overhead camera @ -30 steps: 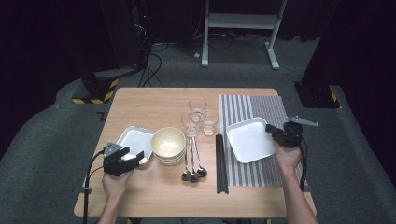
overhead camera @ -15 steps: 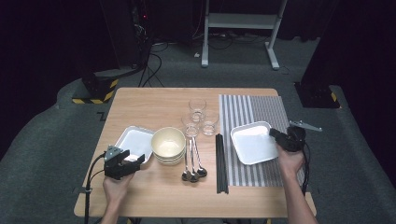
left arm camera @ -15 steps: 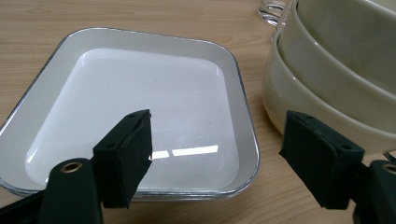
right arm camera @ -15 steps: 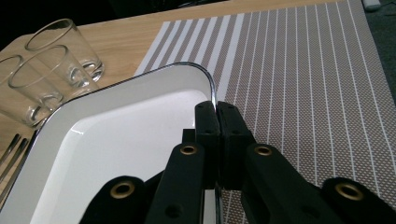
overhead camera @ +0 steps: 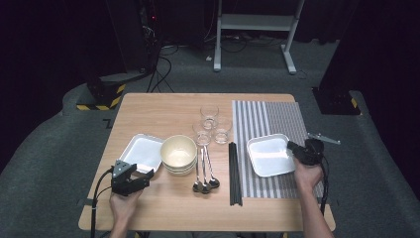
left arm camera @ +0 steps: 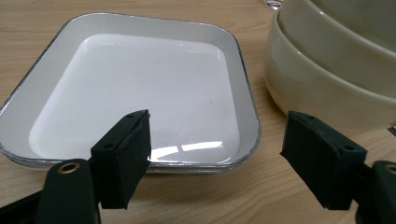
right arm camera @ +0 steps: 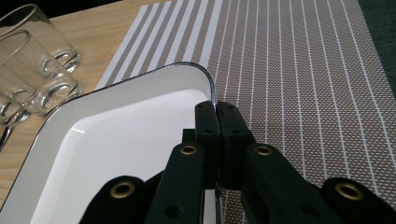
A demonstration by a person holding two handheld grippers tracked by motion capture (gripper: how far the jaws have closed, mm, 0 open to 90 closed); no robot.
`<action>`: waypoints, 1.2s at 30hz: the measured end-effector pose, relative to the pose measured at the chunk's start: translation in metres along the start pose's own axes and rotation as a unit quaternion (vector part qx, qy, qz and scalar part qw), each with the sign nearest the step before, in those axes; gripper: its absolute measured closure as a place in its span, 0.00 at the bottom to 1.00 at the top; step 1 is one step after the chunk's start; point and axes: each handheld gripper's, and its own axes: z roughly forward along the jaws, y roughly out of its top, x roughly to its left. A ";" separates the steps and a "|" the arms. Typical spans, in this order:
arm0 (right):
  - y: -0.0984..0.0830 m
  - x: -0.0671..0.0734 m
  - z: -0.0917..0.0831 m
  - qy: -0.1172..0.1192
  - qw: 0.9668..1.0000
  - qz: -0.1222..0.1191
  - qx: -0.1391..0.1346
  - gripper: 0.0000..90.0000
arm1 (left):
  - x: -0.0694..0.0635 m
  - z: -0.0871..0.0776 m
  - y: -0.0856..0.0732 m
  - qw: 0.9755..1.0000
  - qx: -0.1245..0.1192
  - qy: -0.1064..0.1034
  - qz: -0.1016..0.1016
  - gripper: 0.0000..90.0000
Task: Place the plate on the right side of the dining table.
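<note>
Flat, white tray (overhead camera: 269, 156) long axis crosswise on striped mat (overhead camera: 270, 116).

Both white trays (overhead camera: 270, 156) (left arm camera: 135, 88) look glossy and smooth, the striped mat (right arm camera: 299, 60) woven and matt, the table (overhead camera: 158, 106) pale wood grain.
</note>
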 end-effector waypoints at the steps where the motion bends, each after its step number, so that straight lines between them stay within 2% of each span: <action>1: -0.001 0.000 0.000 -0.002 1.000 -0.002 -0.002 0.98 | 0.000 -0.001 -0.001 1.000 0.001 0.002 0.001 0.27; 6: -0.003 0.000 0.005 -0.009 1.000 0.000 -0.006 0.98 | -0.001 -0.003 -0.006 1.000 -0.002 0.004 0.000 0.28; 13: -0.005 -0.003 0.014 -0.018 1.000 0.016 -0.003 0.98 | 0.000 -0.006 -0.012 1.000 -0.002 0.011 -0.003 0.28; 26: -0.009 -0.008 0.031 -0.042 0.999 0.028 0.011 0.98 | -0.002 -0.002 -0.020 1.000 0.013 0.016 0.001 0.27; 30: -0.010 -0.011 0.034 -0.042 0.998 0.036 0.013 0.98 | -0.002 -0.002 -0.020 1.000 0.014 0.019 -0.002 0.27; 36: -0.011 -0.011 0.037 -0.047 0.998 0.030 0.022 0.98 | -0.002 -0.001 -0.020 1.000 0.015 0.022 -0.004 0.26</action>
